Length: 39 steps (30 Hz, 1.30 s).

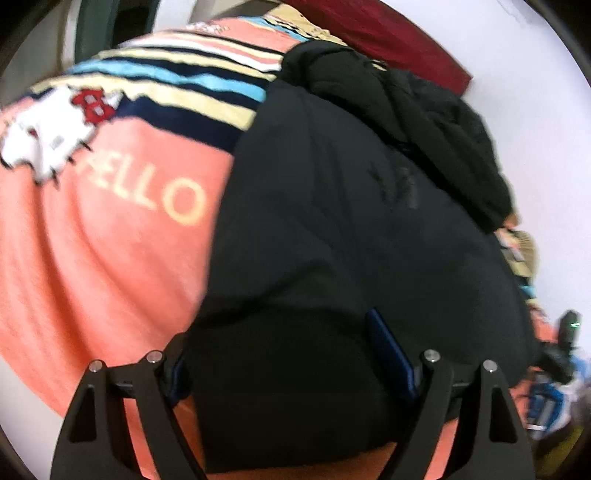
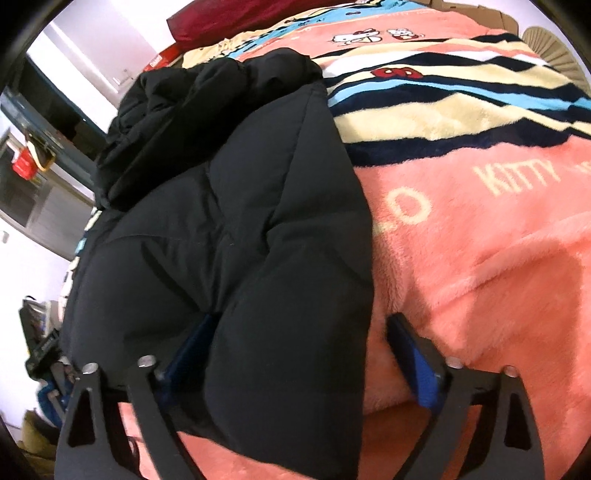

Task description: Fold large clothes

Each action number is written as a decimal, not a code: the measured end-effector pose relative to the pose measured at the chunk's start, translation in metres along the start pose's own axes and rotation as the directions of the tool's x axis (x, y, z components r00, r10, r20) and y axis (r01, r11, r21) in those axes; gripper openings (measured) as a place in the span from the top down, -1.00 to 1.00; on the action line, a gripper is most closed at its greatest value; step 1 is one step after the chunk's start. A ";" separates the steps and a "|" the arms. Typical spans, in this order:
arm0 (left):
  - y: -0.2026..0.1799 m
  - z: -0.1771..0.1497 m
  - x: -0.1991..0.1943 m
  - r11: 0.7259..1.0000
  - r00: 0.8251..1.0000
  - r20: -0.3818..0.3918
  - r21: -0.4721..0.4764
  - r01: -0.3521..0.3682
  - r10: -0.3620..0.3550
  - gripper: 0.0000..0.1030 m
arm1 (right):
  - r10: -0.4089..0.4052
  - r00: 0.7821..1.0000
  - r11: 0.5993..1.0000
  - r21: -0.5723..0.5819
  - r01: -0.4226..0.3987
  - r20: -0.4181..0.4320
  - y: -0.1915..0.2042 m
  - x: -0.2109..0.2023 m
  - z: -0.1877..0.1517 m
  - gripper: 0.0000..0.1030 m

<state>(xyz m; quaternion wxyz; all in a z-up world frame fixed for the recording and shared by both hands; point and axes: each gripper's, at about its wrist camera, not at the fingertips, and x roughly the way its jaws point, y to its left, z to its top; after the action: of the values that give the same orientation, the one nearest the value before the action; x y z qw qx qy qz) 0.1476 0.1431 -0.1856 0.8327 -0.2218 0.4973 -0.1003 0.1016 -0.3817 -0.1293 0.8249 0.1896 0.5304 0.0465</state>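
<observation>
A black puffy jacket (image 1: pixel 332 221) lies on a pink Hello Kitty blanket (image 1: pixel 110 258) that covers a bed, with its hood bunched up at the far end (image 1: pixel 406 110). My left gripper (image 1: pixel 284 354) stands wide over the jacket's near hem, which fills the gap between the fingers. In the right wrist view the jacket (image 2: pixel 229 229) reaches the near edge of the blanket (image 2: pixel 480 258). My right gripper (image 2: pixel 301 325) straddles the jacket's near right corner. Its left pad (image 2: pixel 199 339) is sunk into the padding. Its right pad (image 2: pixel 410 354) rests on the blanket, clear of the fabric.
A dark red cushion or cloth (image 2: pixel 221 18) lies at the bed's far end, also showing in the left wrist view (image 1: pixel 388 37). Clutter and dark gear sit on the floor beside the bed (image 2: pixel 40 350) (image 1: pixel 554 369). A red item (image 2: pixel 24 164) hangs by a dark cabinet.
</observation>
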 end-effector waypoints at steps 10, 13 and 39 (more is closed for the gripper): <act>-0.001 -0.008 -0.011 0.980 0.982 0.010 -0.064 0.189 -0.189 -0.54 | 0.186 0.982 0.981 0.063 -0.183 -0.034 0.000 -0.004 -0.004 0.07; -0.002 -0.008 -0.012 0.978 0.981 0.017 -0.068 0.196 -0.195 -0.34 | 0.206 0.977 0.976 0.087 -0.201 -0.050 -0.002 -0.004 -0.007 0.10; -0.062 0.111 -0.082 0.859 0.848 0.153 0.002 0.513 -0.507 0.71 | 0.391 0.894 0.893 0.147 -0.426 0.218 0.020 -0.080 0.062 0.72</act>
<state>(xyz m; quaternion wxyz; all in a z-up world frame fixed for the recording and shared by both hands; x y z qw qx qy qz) 0.2083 0.1503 -0.0475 0.8063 -0.3689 0.3593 -0.2910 0.1250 -0.4013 -0.0309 0.8197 0.3788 0.4024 0.1506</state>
